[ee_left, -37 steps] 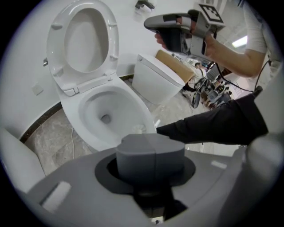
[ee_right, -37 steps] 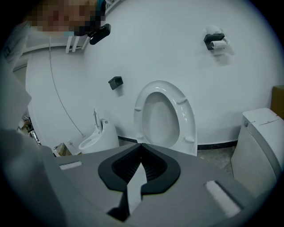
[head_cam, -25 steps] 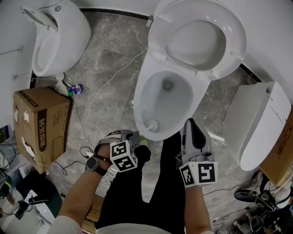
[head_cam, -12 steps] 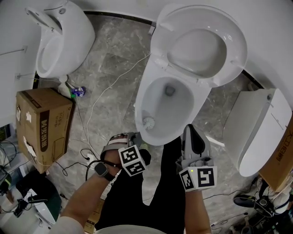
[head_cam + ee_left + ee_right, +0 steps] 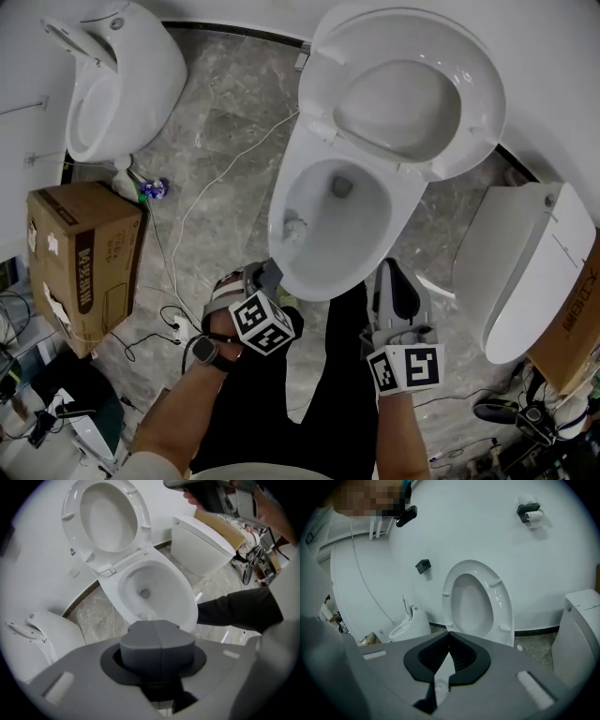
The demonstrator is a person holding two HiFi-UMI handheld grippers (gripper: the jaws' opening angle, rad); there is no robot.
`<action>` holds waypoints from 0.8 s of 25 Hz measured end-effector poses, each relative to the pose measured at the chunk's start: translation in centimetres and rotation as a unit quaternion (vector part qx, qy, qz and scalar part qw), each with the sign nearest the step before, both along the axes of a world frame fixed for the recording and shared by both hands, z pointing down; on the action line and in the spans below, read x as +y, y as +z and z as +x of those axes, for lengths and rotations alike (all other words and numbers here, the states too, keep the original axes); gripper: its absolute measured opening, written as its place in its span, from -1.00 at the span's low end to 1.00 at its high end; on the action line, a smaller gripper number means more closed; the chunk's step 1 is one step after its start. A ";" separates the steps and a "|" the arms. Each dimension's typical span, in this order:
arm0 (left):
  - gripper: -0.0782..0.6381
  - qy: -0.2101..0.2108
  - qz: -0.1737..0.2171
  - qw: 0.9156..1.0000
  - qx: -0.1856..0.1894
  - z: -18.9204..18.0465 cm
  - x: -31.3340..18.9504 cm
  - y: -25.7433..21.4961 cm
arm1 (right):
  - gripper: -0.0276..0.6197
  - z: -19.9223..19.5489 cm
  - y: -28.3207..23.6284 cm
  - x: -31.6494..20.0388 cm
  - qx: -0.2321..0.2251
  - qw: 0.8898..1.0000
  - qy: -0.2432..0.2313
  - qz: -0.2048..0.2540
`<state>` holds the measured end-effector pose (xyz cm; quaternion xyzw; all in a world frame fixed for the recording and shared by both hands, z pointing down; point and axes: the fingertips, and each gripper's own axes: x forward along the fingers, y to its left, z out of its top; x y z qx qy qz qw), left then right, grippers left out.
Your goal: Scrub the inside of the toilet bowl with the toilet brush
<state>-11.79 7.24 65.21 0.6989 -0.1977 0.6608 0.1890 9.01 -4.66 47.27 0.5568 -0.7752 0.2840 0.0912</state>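
The white toilet bowl [image 5: 375, 253] stands open with its seat and lid [image 5: 412, 94] raised. The toilet brush's white bristle head [image 5: 294, 226] rests against the bowl's inner left wall, and it also shows just past the left jaws as the brush head [image 5: 148, 616]. My left gripper [image 5: 269, 275] is at the bowl's near left rim, jaws shut on the brush's handle, which is hidden. My right gripper [image 5: 395, 274] hovers over the near right rim, jaw tips touching, holding nothing. In its own view the right gripper [image 5: 449, 633] faces the raised seat [image 5: 478, 602].
A second white fixture [image 5: 112, 84] stands at the back left, and a cardboard box [image 5: 80, 262] is at the left. White cables [image 5: 216, 169] trail over the marble floor. Another white toilet unit [image 5: 525, 272] lies at the right. My dark trouser legs [image 5: 281, 394] stand in front of the bowl.
The brush head has slid from the bowl's near rim up along the inner left wall. My left gripper shifted slightly left with it. The right gripper has stayed put.
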 end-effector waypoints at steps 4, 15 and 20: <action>-0.35 -0.040 0.026 0.999 0.010 -0.6 -1.5 0.1 | -0.88 0.1 0.6 0.0 -0.001 1.000 -0.002 -0.005; -0.35 -0.184 0.121 0.974 0.055 -1.8 -4.6 0.5 | -0.88 -0.2 2.2 0.0 0.011 1.000 -0.022 -0.013; -0.35 -0.235 0.158 0.955 0.084 -2.7 -4.9 0.8 | -0.88 -0.9 3.1 0.3 0.016 0.999 -0.031 -0.015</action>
